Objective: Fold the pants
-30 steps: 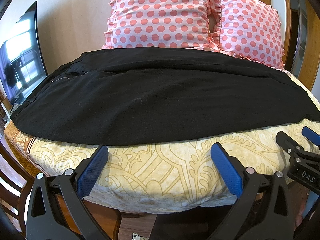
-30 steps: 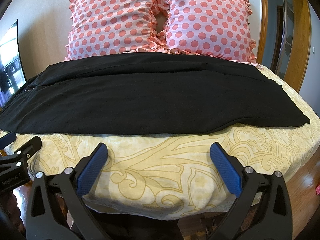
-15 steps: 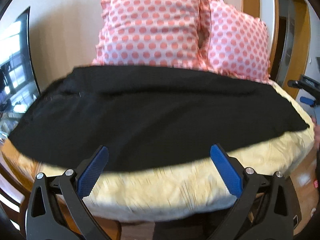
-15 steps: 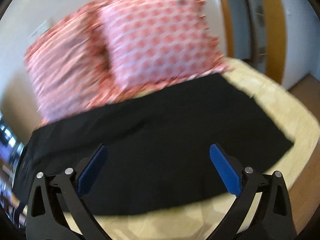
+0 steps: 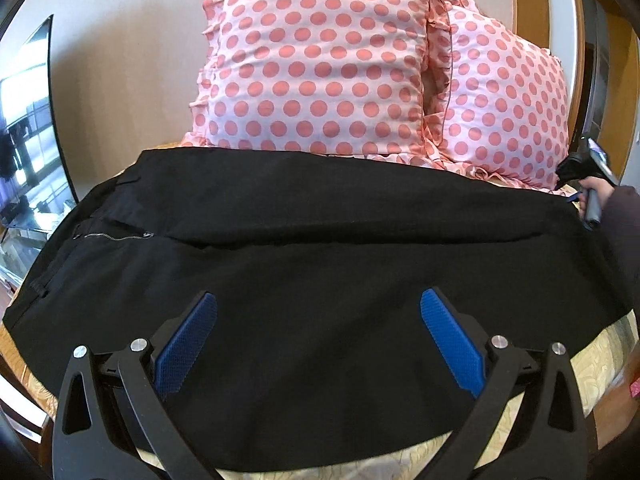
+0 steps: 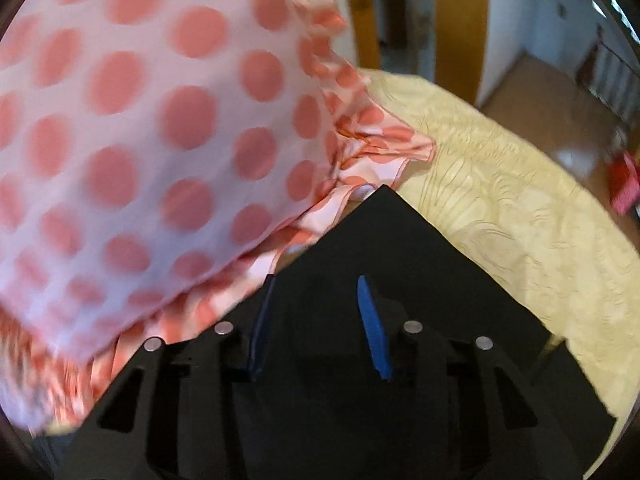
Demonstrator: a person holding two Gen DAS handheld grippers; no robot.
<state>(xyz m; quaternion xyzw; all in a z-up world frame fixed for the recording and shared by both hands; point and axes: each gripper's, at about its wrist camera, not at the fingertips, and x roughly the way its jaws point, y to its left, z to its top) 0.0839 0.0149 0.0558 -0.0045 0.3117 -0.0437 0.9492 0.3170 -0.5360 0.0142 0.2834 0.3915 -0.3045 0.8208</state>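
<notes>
Left wrist view: black pants (image 5: 320, 264) lie flat across the bed (image 5: 576, 364), waist and zipper (image 5: 114, 237) toward the bed's left edge, leg hems toward the right edge, far side up against two polka-dot pillows (image 5: 320, 68). Laid out lengthwise like that, probably so both ends can be picked up for an end-to-end fold. Left gripper (image 5: 320, 344) hovers over the near edge of the pants, fingers (image 5: 188, 344) spread wide, nothing between them; can't tell if they touch the cloth. Right gripper (image 5: 588, 184) shows at the far right corner of the pants, in the person's hand, low against the hem.

Right wrist view: blurry. Right gripper (image 6: 316, 320) points at the hem corner (image 6: 384, 216), which sits just beside the pillow frill (image 6: 360, 152) on the yellow bedspread (image 6: 520, 208). Fingers (image 6: 374, 328) partly closed, a clear gap between them, straddling black fabric. Looks like lining up to pinch that corner; no grip yet, as far as I can judge.
</notes>
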